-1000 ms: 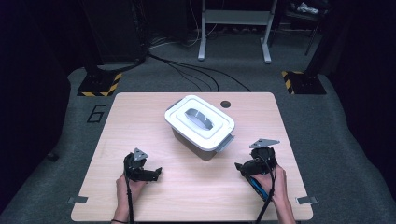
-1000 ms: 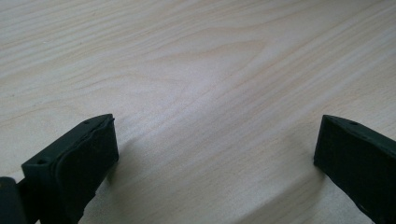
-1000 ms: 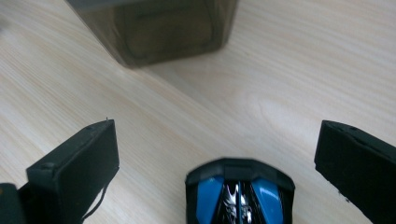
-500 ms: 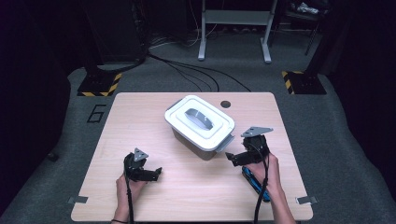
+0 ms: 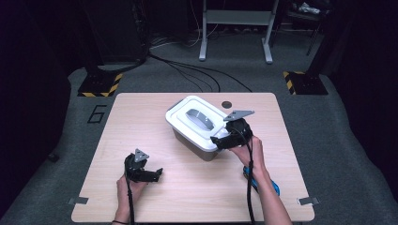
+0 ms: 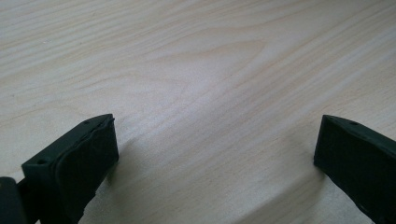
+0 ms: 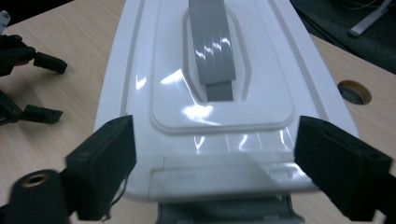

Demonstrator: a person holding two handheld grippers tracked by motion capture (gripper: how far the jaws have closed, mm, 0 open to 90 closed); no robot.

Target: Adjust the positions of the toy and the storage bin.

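Observation:
A white box [image 5: 199, 124] with a lid and a grey handle [image 7: 212, 46] stands in the middle of the wooden table [image 5: 141, 117]. My right gripper [image 5: 220, 139] hangs over the box's near right end. Its jaws have just been closing and still stand apart above the lid's end [image 7: 215, 135], with the lid under them and neither pad pressing on it. A grey latch [image 7: 224, 212] shows under that end. My left gripper [image 5: 155, 174] rests on the table at the front left, open [image 6: 215, 140], with bare wood between its jaws.
A blue object [image 5: 264, 183] lies on the table beside the right forearm. A round cable hole [image 5: 227, 104] sits behind the box. Striped floor blocks [image 5: 98, 86] and a metal stand [image 5: 234, 28] are beyond the table's far edge.
My right gripper has risen from the table at the front right and moved left and forward to the box's near end. My left gripper has stayed where it was.

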